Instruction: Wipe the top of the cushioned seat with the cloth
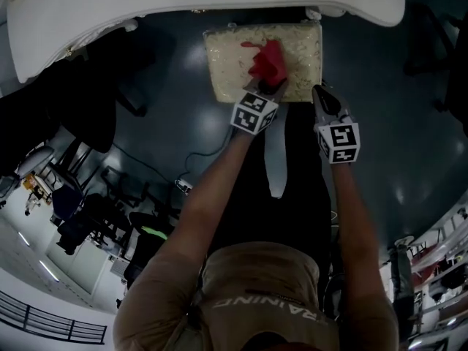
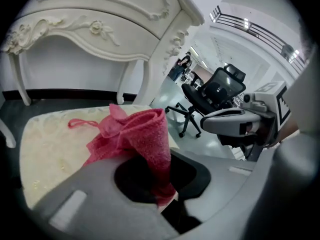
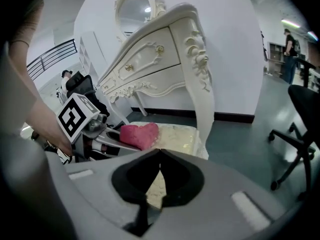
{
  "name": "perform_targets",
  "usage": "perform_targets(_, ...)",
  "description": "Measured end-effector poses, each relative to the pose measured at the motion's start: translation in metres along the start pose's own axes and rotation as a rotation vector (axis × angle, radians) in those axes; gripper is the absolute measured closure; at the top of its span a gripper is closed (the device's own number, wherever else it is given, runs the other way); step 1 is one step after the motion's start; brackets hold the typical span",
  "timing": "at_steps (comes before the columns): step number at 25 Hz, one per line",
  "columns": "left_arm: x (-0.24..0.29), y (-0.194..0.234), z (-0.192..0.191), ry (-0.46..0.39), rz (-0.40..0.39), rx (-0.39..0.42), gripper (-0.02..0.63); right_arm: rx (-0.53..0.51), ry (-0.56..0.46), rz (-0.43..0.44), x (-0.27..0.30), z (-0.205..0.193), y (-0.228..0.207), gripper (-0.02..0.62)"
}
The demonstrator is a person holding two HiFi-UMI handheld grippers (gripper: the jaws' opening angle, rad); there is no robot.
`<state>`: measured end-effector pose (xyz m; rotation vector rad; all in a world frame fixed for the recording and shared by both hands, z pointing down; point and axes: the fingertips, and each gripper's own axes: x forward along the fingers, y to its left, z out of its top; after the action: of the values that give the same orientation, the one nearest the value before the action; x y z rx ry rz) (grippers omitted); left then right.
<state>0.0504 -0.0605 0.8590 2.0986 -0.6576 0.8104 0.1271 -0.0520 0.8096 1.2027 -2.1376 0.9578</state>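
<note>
Jaws hide lower end of the cloth (image 2: 145,134).

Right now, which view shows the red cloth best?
The left gripper view: the cloth fills mid-frame, clamped by the left gripper, its weave and hanging loop clear. The head view shows it small, from above, on the cushioned seat. The right gripper view shows only a side-on pink lump.

Tan shirt (image 1: 256,284), black-white marker cubes (image 1: 254,114)

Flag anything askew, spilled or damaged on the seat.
Nothing stands out. The cushioned seat looks intact, no spill; the red cloth is merely bunched in the left gripper over it. The right gripper is shut, empty.
</note>
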Motion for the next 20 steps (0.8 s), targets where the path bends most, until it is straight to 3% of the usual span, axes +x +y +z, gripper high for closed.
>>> perform_targets(10, 0.079, -0.080, 0.020, 0.035, -0.055, -0.001, 0.565, 0.038, 0.007, -0.058, -0.058, -0.036, -0.093, 0.592)
perform_targets(15, 0.109, -0.110, 0.024, 0.071, -0.102, 0.030, 0.565, 0.056, 0.015, -0.079, -0.078, -0.052, -0.115, 0.592)
perform_targets(20, 0.129, -0.149, 0.035, 0.056, -0.232, 0.017, 0.565, 0.071, 0.028, -0.073, -0.091, -0.066, -0.125, 0.592)
